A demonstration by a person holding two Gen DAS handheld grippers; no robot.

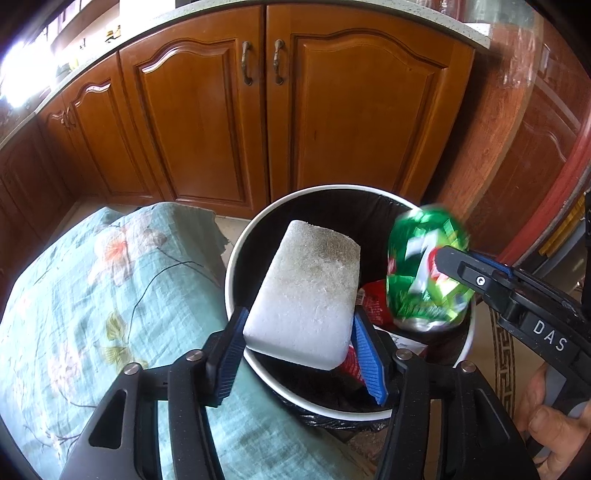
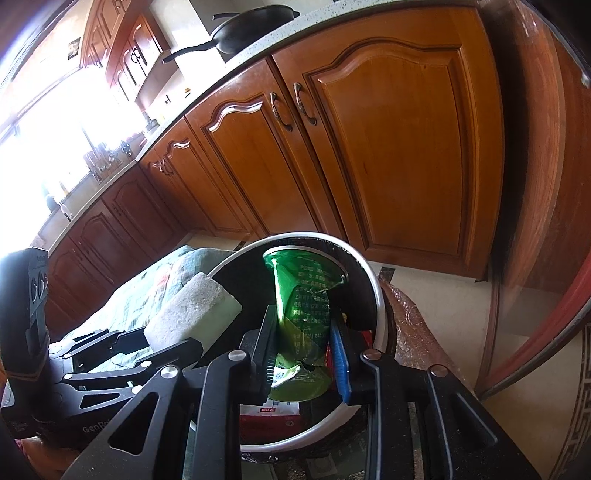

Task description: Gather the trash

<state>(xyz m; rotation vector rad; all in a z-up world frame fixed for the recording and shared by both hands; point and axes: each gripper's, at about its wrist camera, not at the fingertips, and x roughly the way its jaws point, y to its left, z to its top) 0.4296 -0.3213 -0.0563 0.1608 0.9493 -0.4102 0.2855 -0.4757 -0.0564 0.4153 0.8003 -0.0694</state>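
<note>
My left gripper (image 1: 299, 328) is shut on a white foam block (image 1: 306, 291) and holds it over the white-rimmed trash bin (image 1: 236, 258) lined with a black bag. My right gripper (image 2: 304, 328) is shut on a crushed green 7UP can (image 2: 303, 314) and holds it above the bin's right side; the can also shows in the left wrist view (image 1: 424, 269), with the right gripper (image 1: 454, 266) around it. Red wrappers (image 1: 376, 306) lie inside the bin. The foam block (image 2: 195, 310) and the bin rim (image 2: 376, 291) show in the right wrist view.
A table with a teal floral cloth (image 1: 92, 314) stands left of the bin. Wooden kitchen cabinets (image 1: 258, 110) stand behind it. A black pan (image 2: 255, 29) sits on the countertop. A red-rimmed glass surface (image 2: 535, 332) curves at the right. Tiled floor (image 2: 436, 284) lies beyond the bin.
</note>
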